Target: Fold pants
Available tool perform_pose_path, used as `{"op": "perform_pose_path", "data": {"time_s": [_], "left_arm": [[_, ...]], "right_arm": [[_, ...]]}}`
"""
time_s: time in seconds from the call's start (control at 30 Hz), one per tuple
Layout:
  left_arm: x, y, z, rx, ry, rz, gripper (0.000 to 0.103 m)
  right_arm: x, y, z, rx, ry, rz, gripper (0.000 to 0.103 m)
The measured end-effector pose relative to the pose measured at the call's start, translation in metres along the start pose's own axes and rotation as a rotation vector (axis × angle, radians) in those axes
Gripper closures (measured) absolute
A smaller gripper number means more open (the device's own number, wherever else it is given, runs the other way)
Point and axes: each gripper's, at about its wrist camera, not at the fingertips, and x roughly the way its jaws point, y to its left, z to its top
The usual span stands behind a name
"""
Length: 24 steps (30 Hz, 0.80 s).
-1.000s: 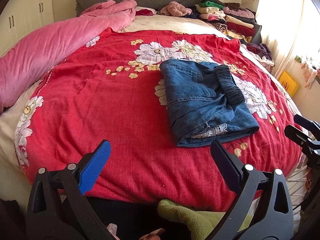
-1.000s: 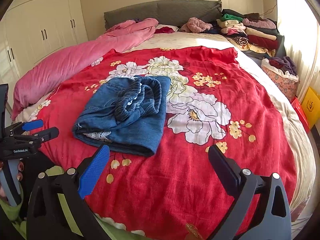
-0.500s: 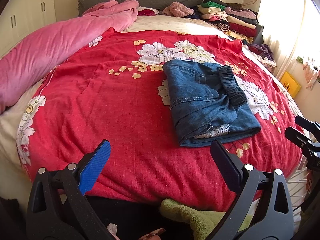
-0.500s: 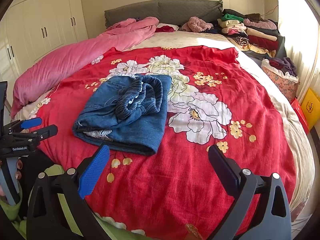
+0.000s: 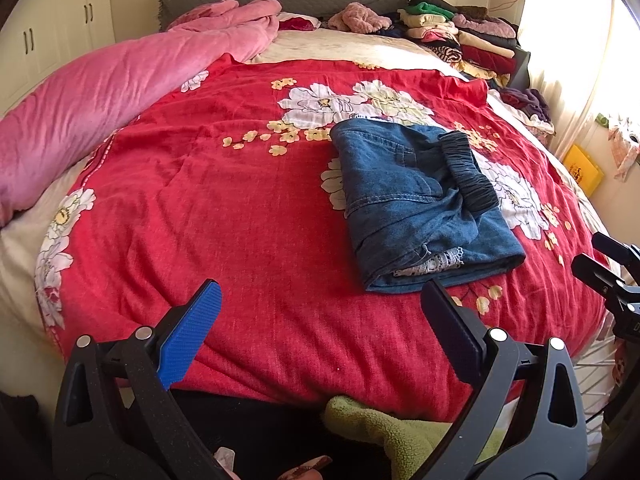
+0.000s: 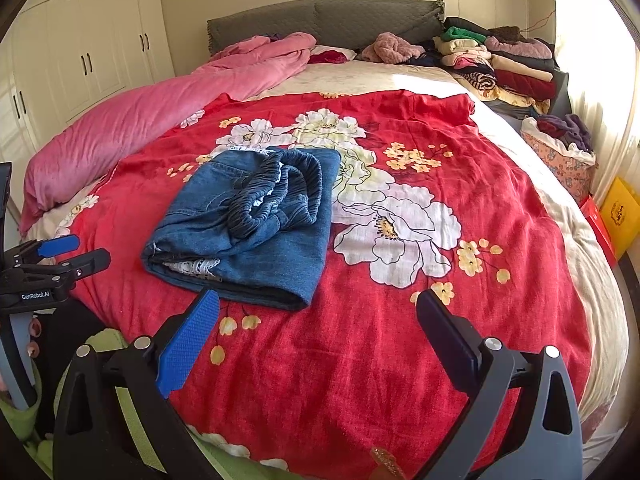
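Note:
The blue denim pants [image 5: 416,204] lie folded into a compact bundle on the red floral bedspread [image 5: 240,208], elastic waistband on top, white lace showing at the near edge. They also show in the right wrist view [image 6: 248,224]. My left gripper [image 5: 320,320] is open and empty, held back over the bed's near edge, left of the pants. My right gripper [image 6: 318,328] is open and empty, near the bed's edge, just in front of and right of the pants. Each gripper appears at the edge of the other's view [image 5: 608,272] [image 6: 60,256].
A pink duvet [image 5: 100,96] lies along the bed's left side. Stacked folded clothes [image 5: 460,36] sit at the back right by the grey headboard [image 6: 328,20]. A basket of clothes [image 6: 560,148] and a yellow box [image 6: 618,212] stand right of the bed. White wardrobes [image 6: 80,60] line the left wall.
Both grippers have drifted slightly back and shifted the view a little; the pants lie unmoved and both grippers stay open.

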Motion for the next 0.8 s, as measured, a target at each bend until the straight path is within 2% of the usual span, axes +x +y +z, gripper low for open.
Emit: {"op": "perform_pose_path", "data": {"time_s": [0.8], "left_arm": [[0.011,0.004,-0.005,-0.009,0.049,0.021,0.010]], "right_arm": [[0.006,-0.006,0.004,-0.013,0.007,-0.015,0.005]]}}
